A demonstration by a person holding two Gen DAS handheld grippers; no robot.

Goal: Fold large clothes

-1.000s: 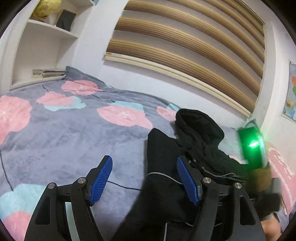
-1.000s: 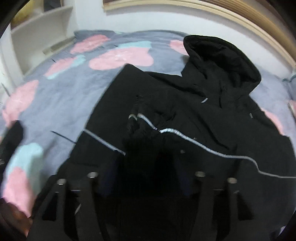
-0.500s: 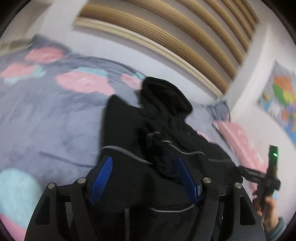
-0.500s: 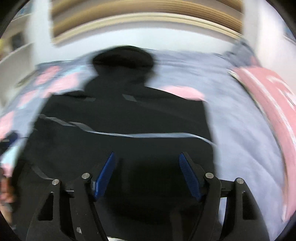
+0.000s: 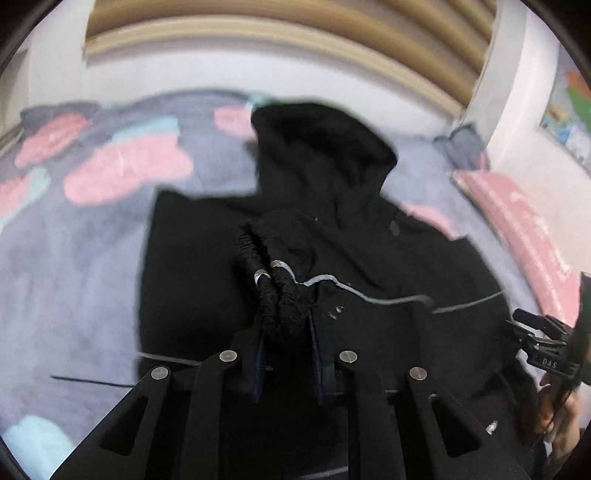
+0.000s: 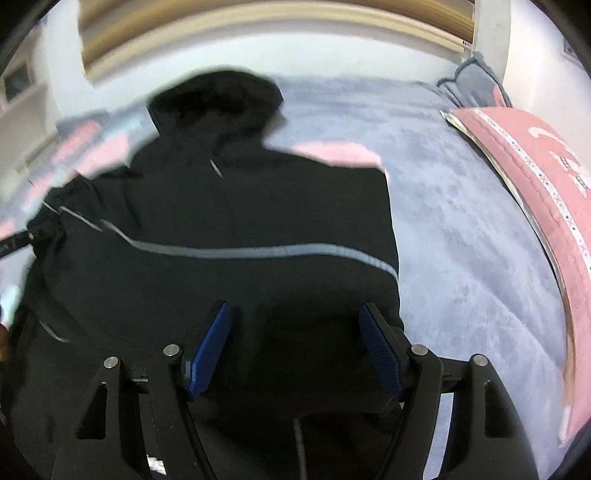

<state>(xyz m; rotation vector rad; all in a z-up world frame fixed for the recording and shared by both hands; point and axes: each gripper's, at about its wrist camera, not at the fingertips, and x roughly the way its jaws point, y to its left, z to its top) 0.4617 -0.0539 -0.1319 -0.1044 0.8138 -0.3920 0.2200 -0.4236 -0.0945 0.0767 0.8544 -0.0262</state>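
Left wrist view: the left gripper (image 5: 286, 354) has just been closing, and its jaws now clench the ribbed elastic cuff (image 5: 275, 295) of a sleeve belonging to a large black hooded jacket with a thin grey reflective stripe (image 5: 332, 229). The jacket lies spread on a bed under a grey plush blanket printed with pink and pale blue blossoms (image 5: 74, 258), its hood (image 5: 317, 140) pointing toward the head edge of the bed below a slatted wooden headboard (image 5: 295, 33). A pink quilted pillow (image 5: 524, 229) lies along the bed's right edge. At the right rim of this view, a person's hand (image 5: 561, 424) carries the other tool.

In the right wrist view, the right gripper (image 6: 295, 347) hangs released, blue pads wide apart, over the jacket's lower right panel near its side edge, with nothing pressed between them.

The garment looks soft, limp and fairly bulky, likely to sag and slide rather than hold a crease. The gathered cuff gives a firm, thick purchase; a seam, hem or shoulder edge would likely serve better than the flat slack body cloth, which could slip free or bunch when lifted.
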